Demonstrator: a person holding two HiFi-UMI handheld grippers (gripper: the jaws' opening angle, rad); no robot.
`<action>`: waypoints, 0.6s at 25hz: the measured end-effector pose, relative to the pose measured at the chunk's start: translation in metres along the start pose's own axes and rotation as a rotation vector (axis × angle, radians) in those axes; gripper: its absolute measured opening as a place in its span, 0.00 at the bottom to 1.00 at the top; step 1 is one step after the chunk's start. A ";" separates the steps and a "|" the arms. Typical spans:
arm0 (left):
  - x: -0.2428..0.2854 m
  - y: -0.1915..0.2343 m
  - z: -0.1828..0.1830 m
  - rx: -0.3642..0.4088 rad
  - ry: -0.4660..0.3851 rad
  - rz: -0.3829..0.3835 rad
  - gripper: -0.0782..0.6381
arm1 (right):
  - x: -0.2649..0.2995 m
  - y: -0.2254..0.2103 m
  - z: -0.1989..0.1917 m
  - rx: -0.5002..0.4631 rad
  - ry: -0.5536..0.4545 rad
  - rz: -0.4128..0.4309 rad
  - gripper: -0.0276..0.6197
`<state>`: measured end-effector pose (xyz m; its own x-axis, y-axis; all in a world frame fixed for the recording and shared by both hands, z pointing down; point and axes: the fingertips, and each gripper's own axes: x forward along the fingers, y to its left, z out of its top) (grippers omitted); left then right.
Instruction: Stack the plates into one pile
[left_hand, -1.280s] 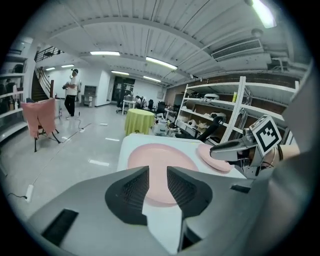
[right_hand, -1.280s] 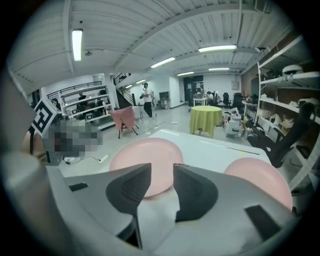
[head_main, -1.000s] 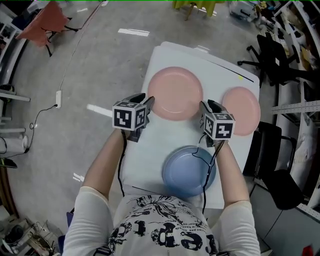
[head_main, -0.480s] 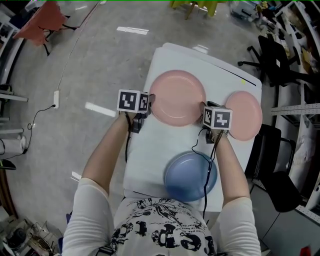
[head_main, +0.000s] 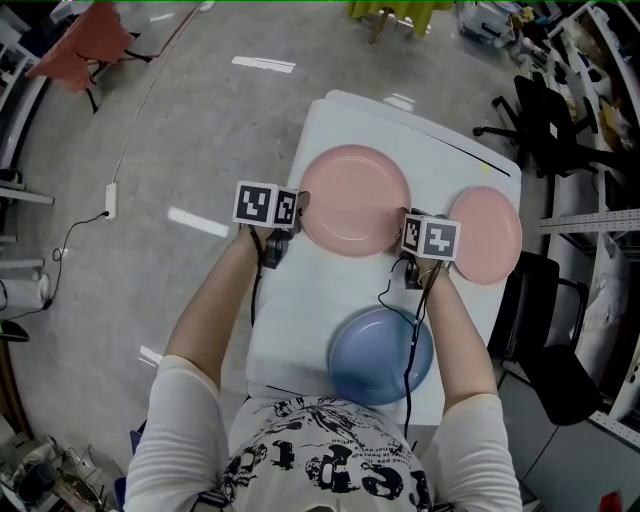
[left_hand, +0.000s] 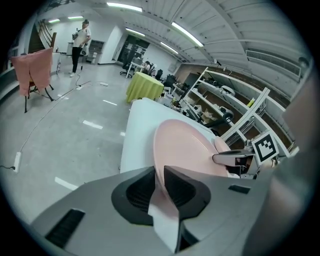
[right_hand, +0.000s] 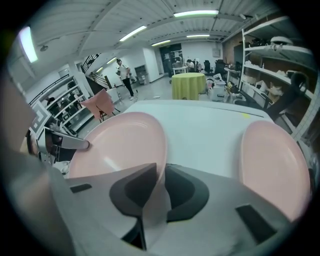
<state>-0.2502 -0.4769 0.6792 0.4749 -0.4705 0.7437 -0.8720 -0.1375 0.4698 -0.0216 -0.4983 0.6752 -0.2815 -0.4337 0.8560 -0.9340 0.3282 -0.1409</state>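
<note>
A large pink plate (head_main: 355, 200) lies on the white table (head_main: 300, 310), a smaller pink plate (head_main: 485, 235) to its right and a blue plate (head_main: 380, 355) nearer me. My left gripper (head_main: 300, 205) is at the big plate's left rim, my right gripper (head_main: 405, 225) at its right rim. In the left gripper view the large pink plate's (left_hand: 185, 147) rim runs between the closing jaws of the left gripper (left_hand: 159, 187), which press on it. The right gripper view shows the same for the right gripper (right_hand: 161, 187) on the large plate (right_hand: 120, 145); the small plate (right_hand: 272, 162) lies beside it.
The table's left edge drops to a grey concrete floor (head_main: 150, 150). Black office chairs (head_main: 545, 110) and shelving stand to the right of the table. A table with a yellow-green cloth (right_hand: 187, 84) stands beyond the far end.
Both grippers have slid inward onto the large pink plate's opposite rims, and their jaws have narrowed from wide open to pinching the rim.
</note>
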 end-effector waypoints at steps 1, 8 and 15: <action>-0.001 0.000 -0.001 0.007 0.005 0.006 0.21 | -0.001 0.001 0.000 -0.005 0.002 -0.003 0.14; -0.027 -0.004 -0.010 0.032 -0.017 0.002 0.21 | -0.026 0.018 -0.003 -0.032 -0.033 -0.009 0.14; -0.072 -0.021 -0.028 0.033 -0.070 -0.029 0.21 | -0.068 0.040 -0.017 -0.035 -0.079 -0.015 0.13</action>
<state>-0.2631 -0.4159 0.6286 0.4915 -0.5259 0.6941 -0.8619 -0.1801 0.4739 -0.0360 -0.4416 0.6192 -0.2849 -0.5030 0.8160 -0.9305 0.3494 -0.1096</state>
